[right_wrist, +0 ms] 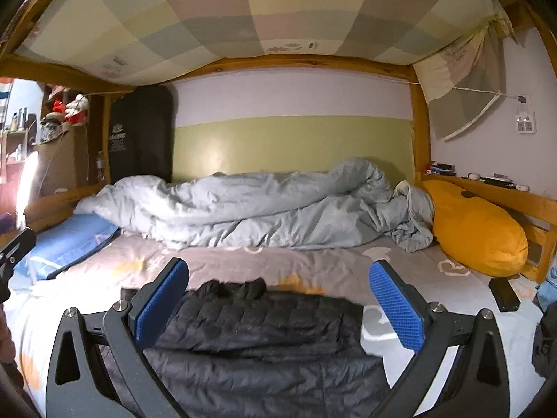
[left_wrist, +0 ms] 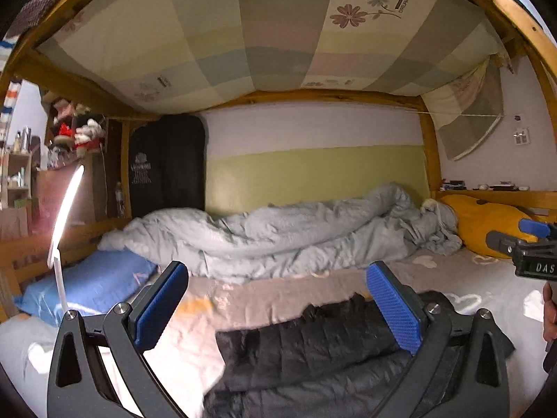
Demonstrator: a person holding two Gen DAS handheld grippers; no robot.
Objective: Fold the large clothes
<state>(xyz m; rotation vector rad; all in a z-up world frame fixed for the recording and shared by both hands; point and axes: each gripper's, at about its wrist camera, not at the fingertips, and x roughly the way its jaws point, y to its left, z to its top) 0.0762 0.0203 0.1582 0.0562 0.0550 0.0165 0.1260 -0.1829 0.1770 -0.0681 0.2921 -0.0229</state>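
Blue-padded fingers frame both views, but the biggest thing close by is the bed sheet (right_wrist: 313, 264), grey with pale heart shapes, and it serves as the folding surface. On its near part lies the black quilted jacket (right_wrist: 264, 334), laid flat and apparently folded over itself already, with a ruffled edge, perhaps the collar or hood, bunched at the far side. Its long axis seems to run left to right across the bed, parallel to the near edge, though the lower part is cut off by the frame. That layout probably suits working from both ends at once.

Behind it a crumpled grey duvet (right_wrist: 250, 205) is heaped along the wall, likely pushed back to make room. A yellow pillow (right_wrist: 477, 230) sits at the right end and a blue pillow (right_wrist: 66, 240) at the left.

Both grippers hover over the jacket with jaws spread wide and nothing between the pads: the left gripper (left_wrist: 278, 306) over its left portion, the right gripper (right_wrist: 278, 303) nearer its middle. A small black object (right_wrist: 504, 294) lies on the sheet to the right, well apart from the jacket.
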